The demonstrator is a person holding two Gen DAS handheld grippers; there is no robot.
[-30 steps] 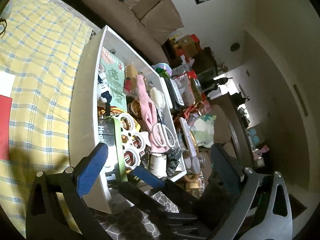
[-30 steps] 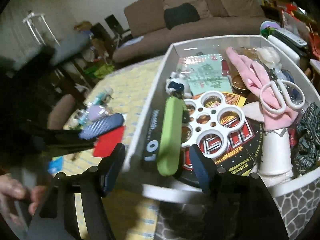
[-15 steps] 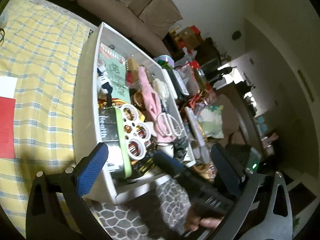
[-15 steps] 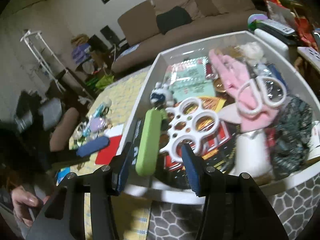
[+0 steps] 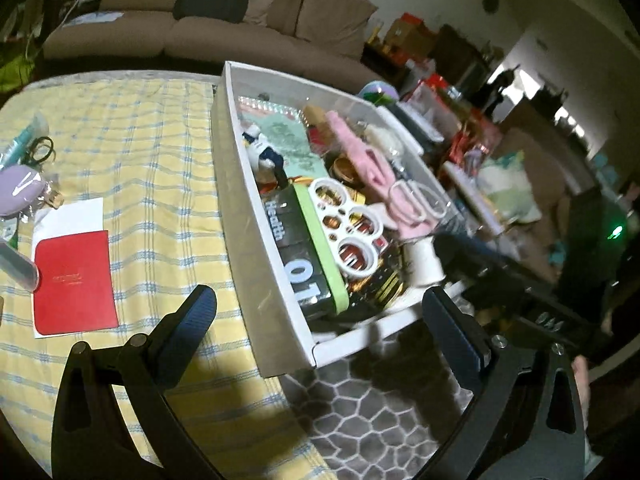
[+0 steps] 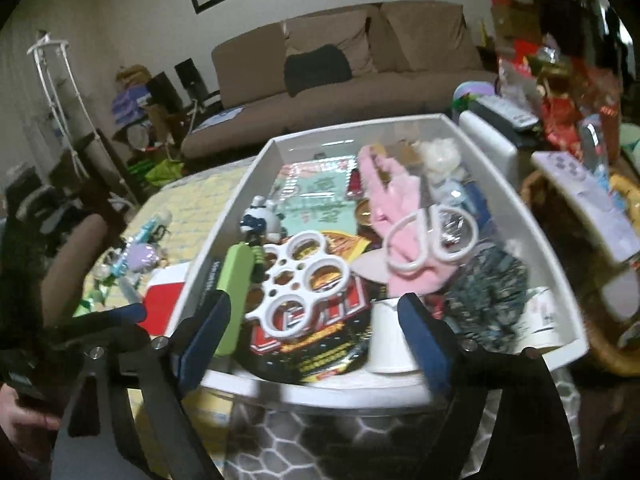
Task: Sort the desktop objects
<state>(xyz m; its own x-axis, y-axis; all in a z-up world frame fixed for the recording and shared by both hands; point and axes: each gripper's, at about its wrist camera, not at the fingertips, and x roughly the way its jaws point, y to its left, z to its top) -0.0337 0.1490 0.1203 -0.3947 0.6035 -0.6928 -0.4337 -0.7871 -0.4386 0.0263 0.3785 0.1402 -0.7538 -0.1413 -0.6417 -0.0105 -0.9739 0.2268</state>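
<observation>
Cluttered tray (image 6: 560, 264); hand-held grippers apparently empty, agape.

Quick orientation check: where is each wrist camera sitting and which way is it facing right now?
Left wrist: behind the open left tongs, facing the white tray's near-left corner and yellow checked cloth; right tongs show at right.
Right wrist: behind the open right tongs, facing over the tray's near wall toward the sofa; left tongs show lower left.
Shared: tray, scissors, red booklet.
</observation>
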